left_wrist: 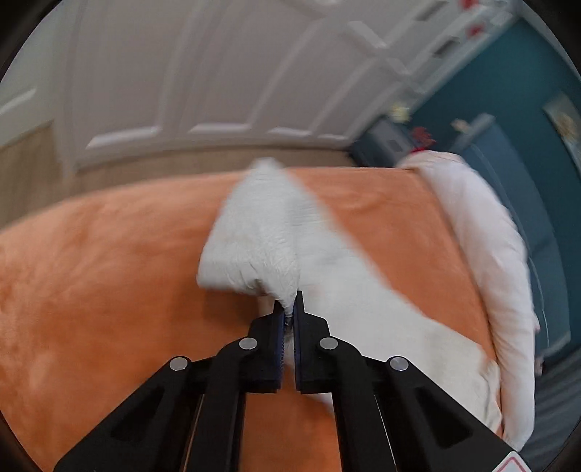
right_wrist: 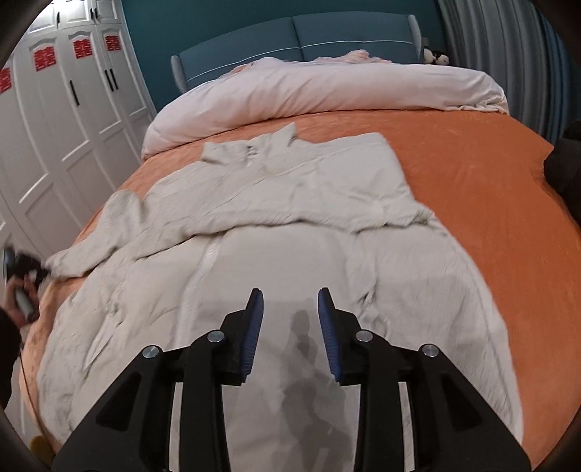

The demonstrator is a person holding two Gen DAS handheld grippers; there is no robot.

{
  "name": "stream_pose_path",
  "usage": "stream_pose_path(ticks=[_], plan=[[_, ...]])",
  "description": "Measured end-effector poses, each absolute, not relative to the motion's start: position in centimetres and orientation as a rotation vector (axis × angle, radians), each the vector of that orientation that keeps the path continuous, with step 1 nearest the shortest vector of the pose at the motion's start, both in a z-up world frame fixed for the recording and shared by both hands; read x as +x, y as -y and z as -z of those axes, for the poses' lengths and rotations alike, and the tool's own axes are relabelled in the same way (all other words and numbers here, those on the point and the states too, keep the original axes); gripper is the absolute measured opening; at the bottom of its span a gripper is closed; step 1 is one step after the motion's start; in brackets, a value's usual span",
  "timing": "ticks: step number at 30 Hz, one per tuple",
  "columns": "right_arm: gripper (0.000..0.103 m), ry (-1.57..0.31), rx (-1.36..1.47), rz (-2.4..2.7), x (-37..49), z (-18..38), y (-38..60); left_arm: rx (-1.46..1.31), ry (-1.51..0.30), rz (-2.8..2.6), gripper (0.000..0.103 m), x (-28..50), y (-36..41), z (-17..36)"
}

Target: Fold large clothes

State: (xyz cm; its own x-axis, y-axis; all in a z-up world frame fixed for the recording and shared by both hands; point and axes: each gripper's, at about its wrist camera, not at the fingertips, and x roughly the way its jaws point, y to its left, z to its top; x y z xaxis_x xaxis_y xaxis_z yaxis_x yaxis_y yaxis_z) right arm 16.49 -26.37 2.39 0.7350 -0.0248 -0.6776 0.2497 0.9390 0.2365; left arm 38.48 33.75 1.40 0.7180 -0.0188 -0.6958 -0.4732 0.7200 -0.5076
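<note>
Your left gripper [left_wrist: 289, 308] had its fingers pressed together on a bunched fold of the pale garment [right_wrist: 254, 225], apparently a sleeve end [left_wrist: 250, 254], which rose from the tips and draped back over the orange bedspread [left_wrist: 90, 272]. Your right gripper [right_wrist: 289, 301] had its fingers spread, holding nothing, poised above the garment's lower front panel beside the zip line [right_wrist: 207, 261]. The garment lay face up along the bed, collar [right_wrist: 268, 145] toward the rolled pink duvet [right_wrist: 326, 90] and the blue headboard [right_wrist: 290, 32], one sleeve trailing toward the bed edge near the white wardrobe [right_wrist: 72, 109], where the right wrist view shows the left gripper at the cuff. The cloth was wrinkled across the chest, and blur in both views suggests motion. Risks, as judged: the sleeve pinch looked shallow, at the very tips, so a quick pull could slip the fabric free; with the body unpinned, drawing the sleeve across could drag the whole garment over the bedspread and skew the fold; existing creases could be trapped beneath the folded layer; cloth near the bed edge could slide off if released there.
</note>
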Motion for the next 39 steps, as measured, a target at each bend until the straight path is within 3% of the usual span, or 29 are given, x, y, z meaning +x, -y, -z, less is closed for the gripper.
stream_pose_path(ticks=[6,9,12,14,17,20,25,33,34,36,37,39], plan=[[0.031,-0.709,0.417,0.131,15.0,-2.5,26.4,-0.437,-0.56,0.15,0.0,36.4,-17.2,-14.0],[0.031,-0.703,0.439,0.132,14.4,-2.2,26.8,-0.38,-0.544,0.373,0.0,33.8,-6.4,-17.0],[0.035,-0.702,0.462,0.141,13.5,-2.3,27.7,-0.326,-0.597,0.518,0.007,31.2,2.5,-16.3],[0.043,-0.705,0.476,0.153,12.9,-2.3,28.6,-0.297,-0.674,0.561,0.012,29.4,7.6,-13.8],[0.046,-0.712,0.498,0.177,12.3,-2.1,30.2,-0.258,-0.867,0.582,0.013,27.8,12.3,-8.1],[0.052,-0.703,0.514,0.19,12.5,-2.4,31.9,-0.291,-0.973,0.584,0.031,26.9,11.7,-4.6],[0.064,-0.709,0.508,0.129,15.9,-3.0,32.7,-0.295,-0.822,0.473,0.066,26.4,4.0,-5.8],[0.067,-0.761,0.639,0.07,25.7,-1.5,32.4,-0.319,-0.862,0.134,0.067,33.5,-6.1,-3.3],[0.067,-0.779,0.643,0.068,26.9,-1.1,32.2,-0.319,-0.865,0.113,0.067,34.0,-6.9,-2.9],[0.034,-0.839,0.576,0.069,29.7,-0.7,31.0,-0.297,-0.871,0.082,0.065,34.6,-7.0,-2.3],[0.008,-0.855,0.521,0.061,30.7,-1.1,30.3,-0.283,-0.877,0.058,0.063,35.1,-7.0,-1.5],[0.006,-0.706,0.423,0.021,30.6,-5.1,29.0,-0.28,-0.894,0.035,0.058,35.8,-7.7,-0.4]])
